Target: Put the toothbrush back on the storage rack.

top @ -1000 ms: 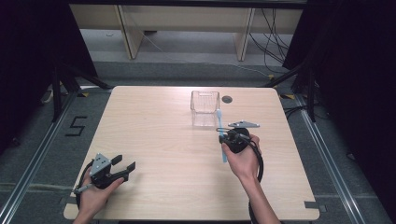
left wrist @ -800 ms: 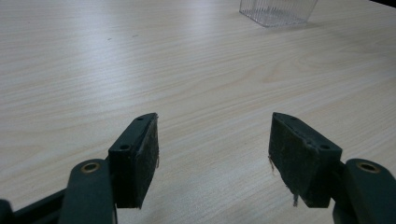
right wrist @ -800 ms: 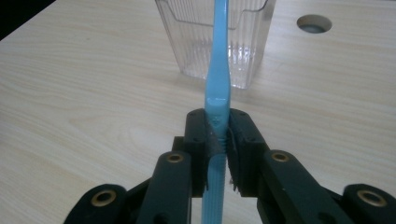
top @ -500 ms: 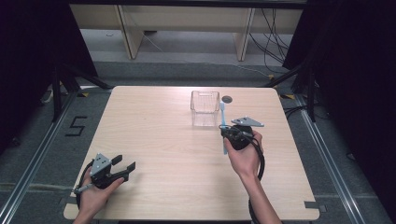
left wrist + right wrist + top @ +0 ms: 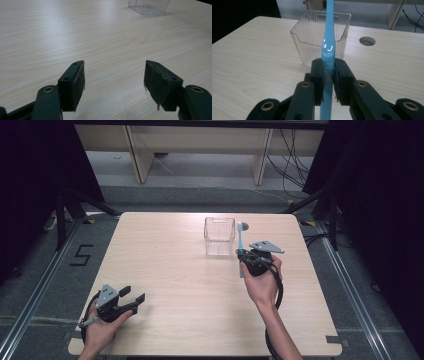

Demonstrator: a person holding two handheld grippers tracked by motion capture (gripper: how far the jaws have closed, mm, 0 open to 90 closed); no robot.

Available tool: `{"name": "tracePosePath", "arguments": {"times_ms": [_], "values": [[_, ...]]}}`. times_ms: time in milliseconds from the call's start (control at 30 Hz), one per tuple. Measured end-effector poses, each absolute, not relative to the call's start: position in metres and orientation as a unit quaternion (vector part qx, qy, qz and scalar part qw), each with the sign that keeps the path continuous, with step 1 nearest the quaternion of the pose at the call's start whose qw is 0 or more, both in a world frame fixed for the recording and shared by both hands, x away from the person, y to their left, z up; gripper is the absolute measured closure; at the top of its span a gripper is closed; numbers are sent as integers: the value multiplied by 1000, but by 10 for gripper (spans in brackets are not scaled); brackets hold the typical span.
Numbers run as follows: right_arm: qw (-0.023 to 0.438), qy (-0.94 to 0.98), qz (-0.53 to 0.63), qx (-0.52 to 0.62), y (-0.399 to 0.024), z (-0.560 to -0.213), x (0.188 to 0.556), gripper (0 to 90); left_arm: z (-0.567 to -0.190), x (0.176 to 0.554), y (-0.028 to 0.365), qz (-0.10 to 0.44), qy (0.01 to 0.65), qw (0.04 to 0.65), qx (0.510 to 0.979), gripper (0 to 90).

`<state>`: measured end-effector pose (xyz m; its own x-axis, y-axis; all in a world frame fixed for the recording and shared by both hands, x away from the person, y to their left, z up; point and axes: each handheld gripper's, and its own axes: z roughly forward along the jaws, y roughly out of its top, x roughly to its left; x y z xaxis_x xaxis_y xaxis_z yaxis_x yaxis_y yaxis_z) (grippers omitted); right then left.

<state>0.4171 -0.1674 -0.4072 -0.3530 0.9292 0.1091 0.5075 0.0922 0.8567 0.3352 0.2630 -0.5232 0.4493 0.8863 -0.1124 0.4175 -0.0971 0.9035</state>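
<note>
A light blue toothbrush (image 5: 329,45) stands nearly upright, and my right gripper (image 5: 329,72) is shut on its handle. In the high view the toothbrush (image 5: 241,245) hangs just right of a clear ribbed container (image 5: 219,234) at the table's far middle, held there by the right gripper (image 5: 241,255). The same container (image 5: 322,35) sits straight behind the brush in the right gripper view. My left gripper (image 5: 134,293) rests open near the front left of the table; its jaws (image 5: 113,80) stand wide apart over bare wood with nothing between them.
A round cable hole (image 5: 367,41) lies in the tabletop right of the container. The container's base (image 5: 148,5) shows far off in the left gripper view. Wide bare wood (image 5: 170,270) lies between the two hands. Dark floor and frame rails surround the table.
My right gripper has carried the toothbrush away from the person, toward the far edge beside the container. The left gripper has stayed put.
</note>
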Motion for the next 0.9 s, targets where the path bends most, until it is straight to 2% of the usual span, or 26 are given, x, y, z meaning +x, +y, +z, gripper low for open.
{"name": "tracePosePath", "arguments": {"times_ms": [600,667,767,800,900], "values": [[273,680,463,499,-163,-398,430,790,-523,335,263,242,465,486,699,327],[291,683,462,485,-165,-398,432,790,-523,335,263,242,464,486,700,328],[280,671,471,499,-162,-397,433,790,-523,335,263,241,465,486,699,327],[292,675,469,489,-164,-398,435,790,-523,335,263,241,465,486,699,327],[289,670,479,488,-163,-397,437,790,-523,335,263,241,465,486,699,327]]}}
